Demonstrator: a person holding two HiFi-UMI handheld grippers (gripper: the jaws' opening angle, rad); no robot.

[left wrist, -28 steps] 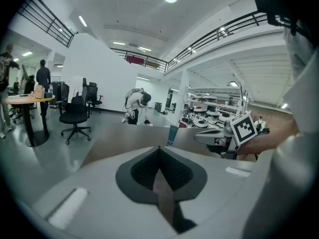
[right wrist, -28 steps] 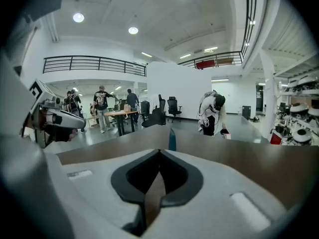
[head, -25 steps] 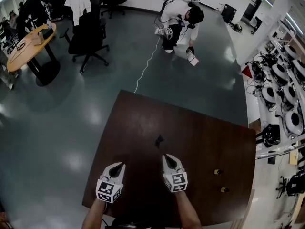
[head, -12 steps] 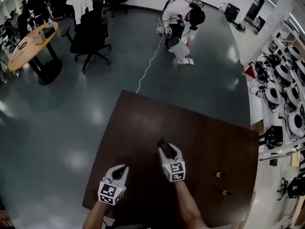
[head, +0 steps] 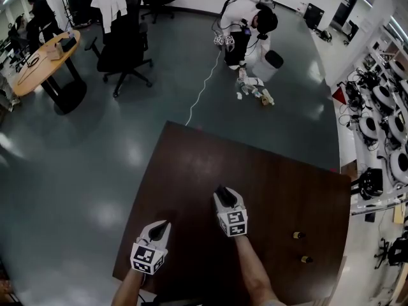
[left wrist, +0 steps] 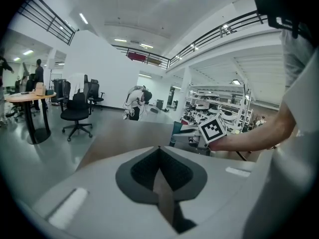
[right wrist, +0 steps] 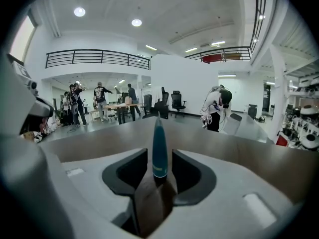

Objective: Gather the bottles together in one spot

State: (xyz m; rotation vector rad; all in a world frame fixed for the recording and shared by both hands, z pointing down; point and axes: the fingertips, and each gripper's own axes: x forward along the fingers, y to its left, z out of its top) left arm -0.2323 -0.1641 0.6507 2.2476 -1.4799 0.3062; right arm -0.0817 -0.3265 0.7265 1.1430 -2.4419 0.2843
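A slim teal bottle (right wrist: 159, 143) stands upright on the dark brown table (head: 191, 158). It is between the jaws of my right gripper (right wrist: 159, 153), which have just been opening; gaps show on both sides and the pads do not press it. In the head view the bottle (head: 220, 188) is a dark shape at the tips of the right gripper (head: 223, 195). Two small brownish bottles (head: 297, 235) (head: 306, 259) stand near the table's right edge, apart from both grippers. My left gripper (head: 161, 227) (left wrist: 159, 148) hovers shut and empty near the front left edge.
A person (head: 245, 18) bends over a bin and scattered items on the floor beyond the table. A white cable (head: 203, 88) runs to the table's far edge. Black office chairs (head: 121, 43) and a round wooden table (head: 44, 56) stand far left.
My right gripper went from shut to open and moved forward until its jaws came around the teal bottle. The left gripper stayed put. The person on the floor shifted.
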